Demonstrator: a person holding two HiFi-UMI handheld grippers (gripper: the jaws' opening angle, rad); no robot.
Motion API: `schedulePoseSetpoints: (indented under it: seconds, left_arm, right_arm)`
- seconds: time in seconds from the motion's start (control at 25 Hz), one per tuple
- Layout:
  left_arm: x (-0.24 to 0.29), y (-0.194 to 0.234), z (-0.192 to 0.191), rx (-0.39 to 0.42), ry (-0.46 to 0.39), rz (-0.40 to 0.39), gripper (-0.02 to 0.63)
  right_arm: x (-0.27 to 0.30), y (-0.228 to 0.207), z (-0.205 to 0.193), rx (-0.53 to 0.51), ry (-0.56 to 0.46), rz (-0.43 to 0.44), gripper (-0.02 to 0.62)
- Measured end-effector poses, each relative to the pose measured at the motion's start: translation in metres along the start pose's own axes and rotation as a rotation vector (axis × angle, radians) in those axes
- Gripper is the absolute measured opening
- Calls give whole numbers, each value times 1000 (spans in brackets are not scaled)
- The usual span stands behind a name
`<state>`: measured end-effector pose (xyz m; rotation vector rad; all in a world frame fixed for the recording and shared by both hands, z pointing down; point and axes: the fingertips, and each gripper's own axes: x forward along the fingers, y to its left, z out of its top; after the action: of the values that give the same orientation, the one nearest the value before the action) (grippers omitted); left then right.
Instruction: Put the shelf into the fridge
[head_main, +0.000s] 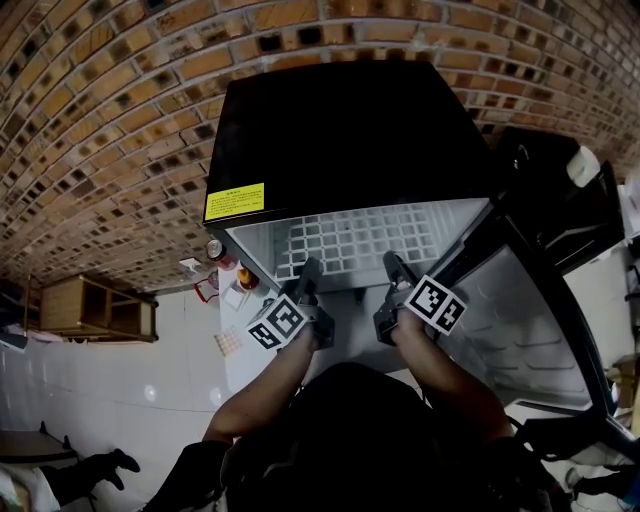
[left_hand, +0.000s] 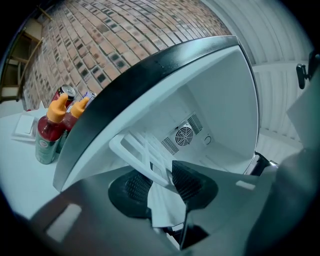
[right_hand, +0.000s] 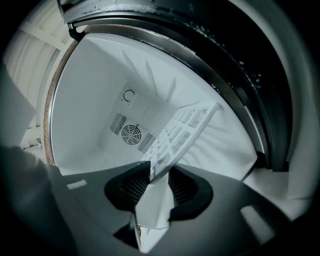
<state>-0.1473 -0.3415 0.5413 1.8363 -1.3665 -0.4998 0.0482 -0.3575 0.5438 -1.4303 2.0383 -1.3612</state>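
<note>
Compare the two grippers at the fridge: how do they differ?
The left gripper is at the shelf's left front edge, the right gripper at its right. The left gripper works nearest the sauce bottles, the right gripper nearest the open door. Both have jaws apart with the shelf's edge between them.

Shelf (head_main: 350, 240): white plastic grid, open square cells, thick front rail. I see it lying flat inside fridge (head_main: 340, 130), spanning the cavity's width, front rail at opening. Fridge: small, black top, yellow label (head_main: 235, 202) at top-left corner, white interior, round fan vent (right_hand: 131, 134) on back wall, door (head_main: 540, 300) open at right.
</note>
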Motion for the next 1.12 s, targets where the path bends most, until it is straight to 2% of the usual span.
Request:
schedulePoseSetpoints:
  seconds: [0.68,1.12]
  left_arm:
    - [22,5,17,37,-29,10,123]
    - [30,7,17,28,-17,-3,124]
  right_arm:
    - [29,2,12,-28,-23,-6,124]
    - [36,2,15,-41,-28,-5,129]
